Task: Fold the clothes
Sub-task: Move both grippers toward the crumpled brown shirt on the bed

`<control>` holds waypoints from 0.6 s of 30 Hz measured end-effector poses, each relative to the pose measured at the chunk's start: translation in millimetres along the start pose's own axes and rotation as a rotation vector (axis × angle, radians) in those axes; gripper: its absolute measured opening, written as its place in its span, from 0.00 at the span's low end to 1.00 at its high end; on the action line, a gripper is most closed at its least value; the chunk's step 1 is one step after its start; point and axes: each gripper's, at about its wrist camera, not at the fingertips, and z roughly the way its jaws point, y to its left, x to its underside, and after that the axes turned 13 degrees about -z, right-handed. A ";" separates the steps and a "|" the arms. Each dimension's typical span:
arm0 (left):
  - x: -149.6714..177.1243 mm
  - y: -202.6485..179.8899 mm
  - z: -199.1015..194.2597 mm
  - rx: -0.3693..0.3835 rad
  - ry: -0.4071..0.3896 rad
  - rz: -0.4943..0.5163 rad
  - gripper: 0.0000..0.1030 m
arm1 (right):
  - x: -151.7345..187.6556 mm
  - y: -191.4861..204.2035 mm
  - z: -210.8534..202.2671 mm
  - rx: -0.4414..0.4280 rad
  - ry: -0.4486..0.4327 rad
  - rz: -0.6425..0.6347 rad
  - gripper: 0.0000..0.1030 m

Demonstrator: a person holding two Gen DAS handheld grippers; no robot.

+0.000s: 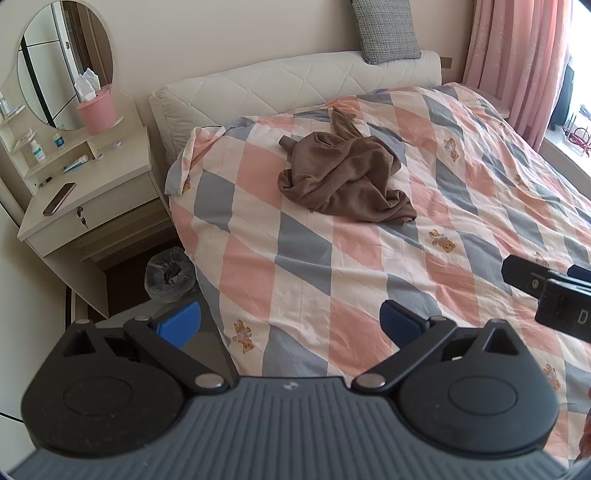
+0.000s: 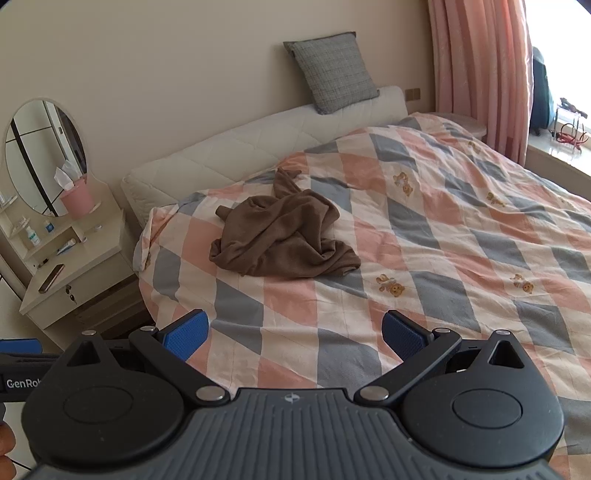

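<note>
Brown garment (image 1: 345, 177) lies in a crumpled heap on the bed (image 1: 369, 258), toward the head end and nearer the bed's left edge; soft knit-like fabric, deep irregular folds, one narrow strip trailing toward the headboard (image 1: 295, 81). Bed cover is a thin, lightly wrinkled quilt in a diamond patchwork of pink, grey and cream, with small bear motifs. Headboard is cream, padded, stitched in large diamonds; a grey checked square cushion (image 1: 386, 29) leans on its top. Left hand-held gripper (image 1: 290, 325): jaws spread wide, nothing between them; blue pads with a fine dotted texture on black linkage arms, hovering over the foot edge of the bed, well apart from the garment. Right hand-held gripper (image 2: 295, 334): likewise spread wide and empty, same blue textured pads, above the foot edge. Beside the bed's left edge stands a cream dresser (image 1: 92, 206) with an oval mirror (image 1: 64, 62).
</note>
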 end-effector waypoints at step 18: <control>3.3 11.5 7.4 0.002 0.030 -0.017 0.99 | -0.6 13.6 4.6 -0.014 0.010 -0.017 1.00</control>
